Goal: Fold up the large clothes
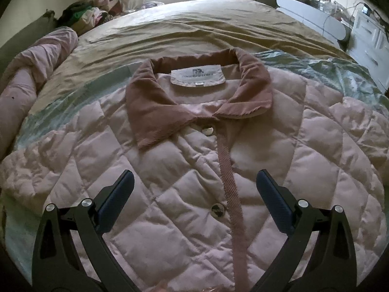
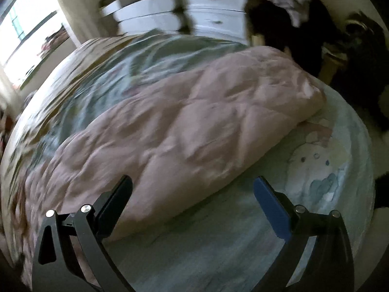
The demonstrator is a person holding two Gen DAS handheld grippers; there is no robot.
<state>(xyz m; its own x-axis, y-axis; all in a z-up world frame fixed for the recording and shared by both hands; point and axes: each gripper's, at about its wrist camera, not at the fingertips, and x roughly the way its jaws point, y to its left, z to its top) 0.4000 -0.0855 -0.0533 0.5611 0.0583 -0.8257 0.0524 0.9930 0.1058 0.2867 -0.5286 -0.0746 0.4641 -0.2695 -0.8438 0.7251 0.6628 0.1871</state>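
A pale pink quilted jacket (image 1: 267, 150) lies flat and buttoned on the bed, front side up, with a darker pink corduroy collar (image 1: 150, 107) and a white label (image 1: 197, 76). My left gripper (image 1: 194, 182) is open and empty, hovering over the jacket's chest above the button placket (image 1: 229, 182). In the right wrist view the jacket's sleeve (image 2: 194, 121) stretches diagonally across a light printed sheet (image 2: 316, 182). My right gripper (image 2: 193, 187) is open and empty, just above the sleeve's near edge. That view is blurred.
The bed has a tan cover (image 1: 194, 29) and a pale blue-green sheet (image 1: 316, 63) under the jacket. A rolled pink duvet (image 1: 31, 73) lies at the left. A clothes pile (image 1: 92, 12) sits beyond it. White drawers (image 1: 369, 39) stand at the right.
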